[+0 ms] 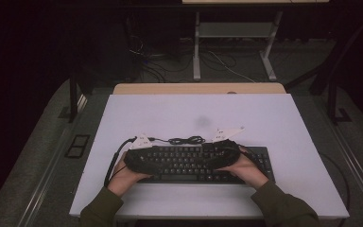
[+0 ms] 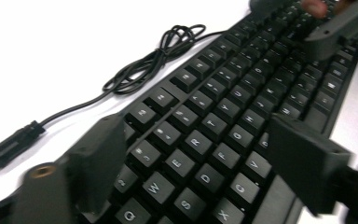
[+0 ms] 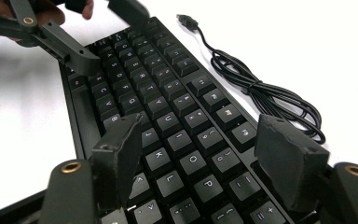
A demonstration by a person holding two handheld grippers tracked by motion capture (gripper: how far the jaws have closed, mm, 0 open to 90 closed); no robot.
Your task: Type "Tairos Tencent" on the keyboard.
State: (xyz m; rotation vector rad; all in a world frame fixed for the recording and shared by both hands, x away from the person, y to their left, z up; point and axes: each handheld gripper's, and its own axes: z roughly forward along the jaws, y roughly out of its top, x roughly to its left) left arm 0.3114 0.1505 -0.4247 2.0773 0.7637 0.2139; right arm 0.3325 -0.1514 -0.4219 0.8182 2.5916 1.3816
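black keyboard (image 1: 189,163) sits at six o'clock on the white desk (image 1: 274,118), its coiled cable (image 1: 186,140) just beyond at twelve. left claw (image 2: 196,158) and right claw (image 3: 196,158) both hover spread wide over the keys, gripping nothing. looks stiff, flat, fairly light; best pinched across the thin end edges, not the keycaps.

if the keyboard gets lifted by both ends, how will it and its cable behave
The keyboard looks like one long flat slab, so it would probably stay stiff and not roll. Its cable lies in loose loops behind it, so it would likely dangle and drag. Both grippers, left and right, stand open over the keys.
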